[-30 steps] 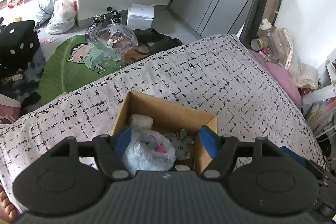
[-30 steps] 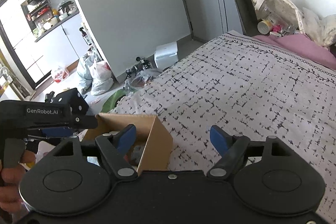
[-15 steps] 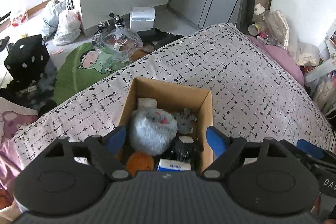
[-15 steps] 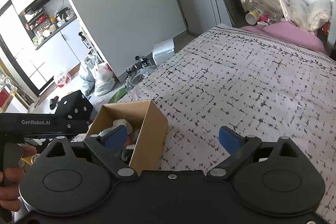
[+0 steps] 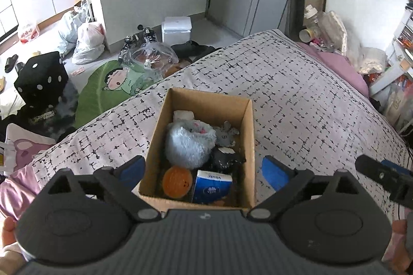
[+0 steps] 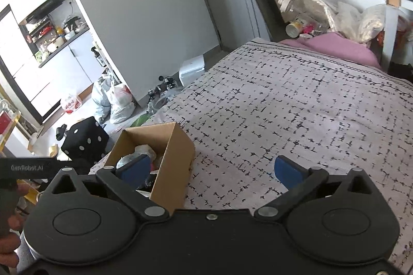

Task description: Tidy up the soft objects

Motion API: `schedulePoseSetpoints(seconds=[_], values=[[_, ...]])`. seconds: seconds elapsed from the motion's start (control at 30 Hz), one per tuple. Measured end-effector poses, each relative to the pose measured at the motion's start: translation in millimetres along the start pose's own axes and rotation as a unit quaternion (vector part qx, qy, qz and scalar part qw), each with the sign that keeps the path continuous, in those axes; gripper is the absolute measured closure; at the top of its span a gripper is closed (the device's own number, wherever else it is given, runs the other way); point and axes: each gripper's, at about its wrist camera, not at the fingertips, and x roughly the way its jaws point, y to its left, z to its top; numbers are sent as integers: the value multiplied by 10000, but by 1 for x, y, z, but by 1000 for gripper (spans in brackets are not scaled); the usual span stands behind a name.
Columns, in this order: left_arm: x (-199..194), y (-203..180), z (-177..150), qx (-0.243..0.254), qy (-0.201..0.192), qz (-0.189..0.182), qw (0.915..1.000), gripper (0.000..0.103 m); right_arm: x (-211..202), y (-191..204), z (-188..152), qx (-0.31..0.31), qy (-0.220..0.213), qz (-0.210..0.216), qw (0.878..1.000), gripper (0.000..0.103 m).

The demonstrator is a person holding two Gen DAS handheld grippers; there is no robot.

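Both grippers have drawn back from the box, jaws still opening, nothing between them.
Your left gripper (image 5: pixel 204 169) is nearer: the box (image 5: pixel 247 146) lies straight ahead, long axis pointing away; the right gripper (image 6: pixel 211 169) sits beside it.

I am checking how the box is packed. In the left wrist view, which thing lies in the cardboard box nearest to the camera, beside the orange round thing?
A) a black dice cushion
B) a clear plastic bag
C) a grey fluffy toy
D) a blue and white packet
D: the blue and white packet sits at the near wall of the cardboard box, right beside the orange round thing.
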Motion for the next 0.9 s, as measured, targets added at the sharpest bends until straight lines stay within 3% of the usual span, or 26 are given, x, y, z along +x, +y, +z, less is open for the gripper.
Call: schedulePoseSetpoints(seconds=[0.13,0.33,0.5,0.9], values=[[-10,0,-6,-17,-27,-20,10000,2,-14,3,4,-70,-102,-199,9997,0],[-25,2,-13,13,-65,-39,10000,0,-33,-6,-6,-128,-174,-72,9997,0],[-38,2,-18,63,-159,-7,9999,0,-38,-22,-14,286,-20,-203,9994,0],[-66,4,-32,216,-267,-144,9993,0,-75,2,-29,-11,-141,-252,9996,0]])
